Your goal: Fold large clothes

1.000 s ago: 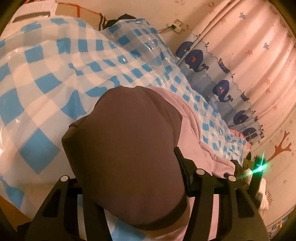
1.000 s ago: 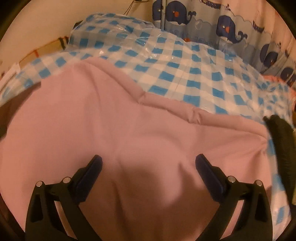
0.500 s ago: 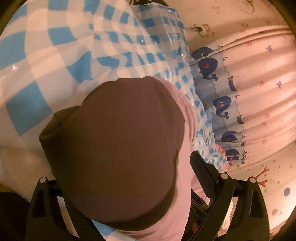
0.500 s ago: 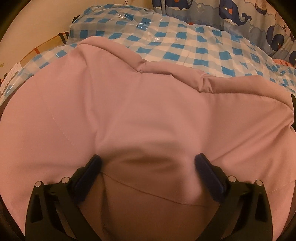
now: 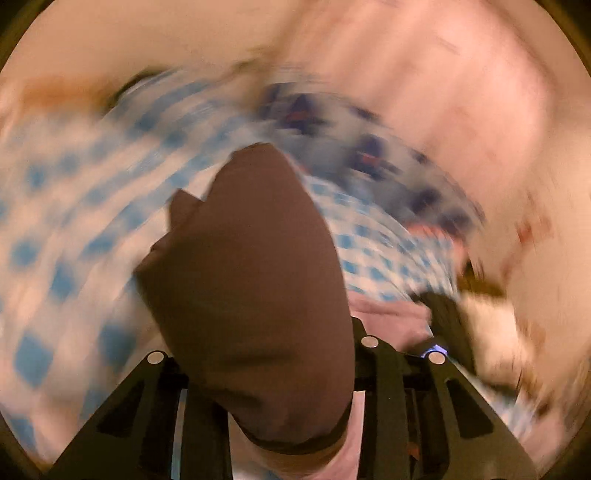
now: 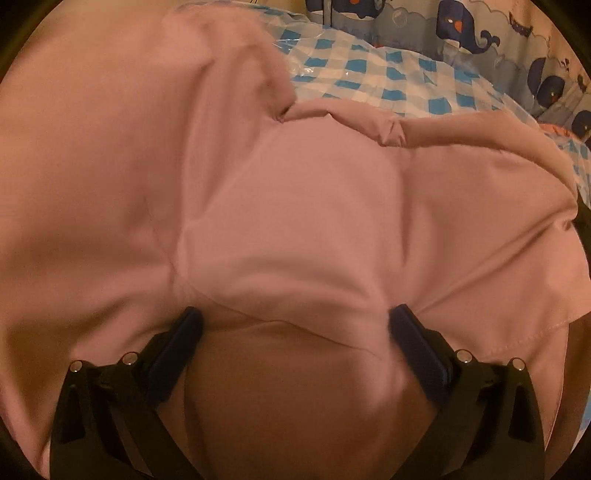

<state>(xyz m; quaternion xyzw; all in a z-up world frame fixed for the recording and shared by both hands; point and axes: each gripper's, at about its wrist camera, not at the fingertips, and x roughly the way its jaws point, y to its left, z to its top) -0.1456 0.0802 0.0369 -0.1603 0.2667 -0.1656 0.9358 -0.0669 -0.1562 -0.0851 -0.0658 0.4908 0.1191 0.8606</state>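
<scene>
While draped, pink garment (image 6: 295, 192) across checkered cover (image 6: 369, 70).

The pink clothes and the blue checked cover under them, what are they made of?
The pink garment looks like soft woven cloth, maybe cotton, matte: it creases, bunches, and has a stitched hem. The checked cover looks like thin plastic sheeting: it is glossy, with bright glints and sharp crinkles. The whale curtain behind seems to be printed fabric, hanging in folds.

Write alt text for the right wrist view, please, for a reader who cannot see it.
A pink garment fills most of the view, bunched between the two open fingers of the right tool. Behind it lie a blue-and-white checked cover and a whale-print curtain.
</scene>
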